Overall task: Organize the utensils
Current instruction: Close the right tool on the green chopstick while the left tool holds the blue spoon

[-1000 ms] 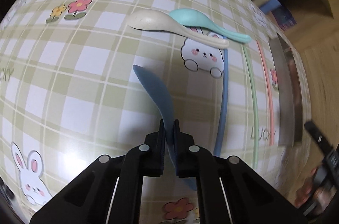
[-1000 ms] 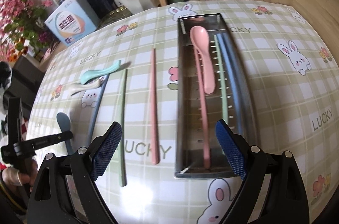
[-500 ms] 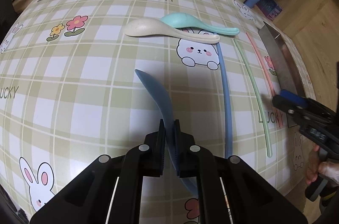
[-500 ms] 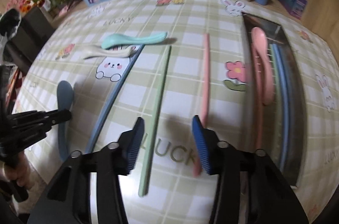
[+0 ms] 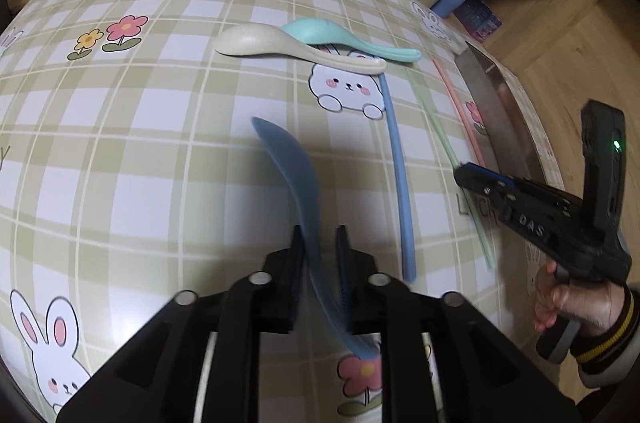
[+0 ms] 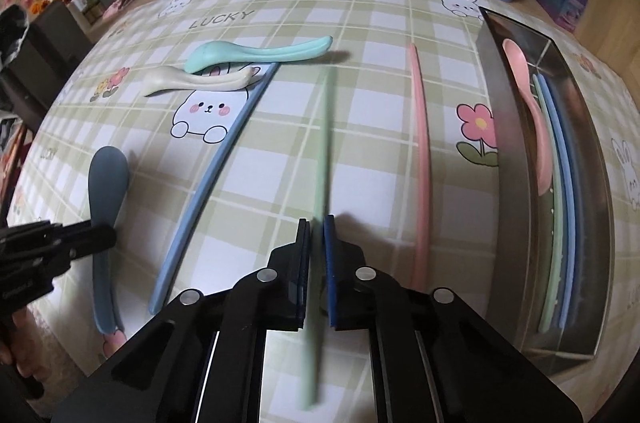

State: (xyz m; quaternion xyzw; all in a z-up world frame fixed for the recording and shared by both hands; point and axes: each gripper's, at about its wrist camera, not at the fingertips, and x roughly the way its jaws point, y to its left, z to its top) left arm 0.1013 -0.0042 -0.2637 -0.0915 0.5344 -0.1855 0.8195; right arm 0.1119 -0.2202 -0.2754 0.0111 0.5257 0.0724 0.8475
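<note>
Since wide before, right gripper [image 6: 317,223] clamped green chopstick [image 6: 325,143].

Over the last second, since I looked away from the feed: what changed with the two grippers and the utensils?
The right gripper moved left from the tray and its jaws have just closed on the green chopstick. The left gripper has just loosened around the dark blue spoon. The other utensils stayed put.

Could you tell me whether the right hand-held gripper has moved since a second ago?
Yes. The right hand-held gripper has shifted left, away from the metal tray, and its jaws have just been closing onto the green chopstick lying on the tablecloth.
</note>
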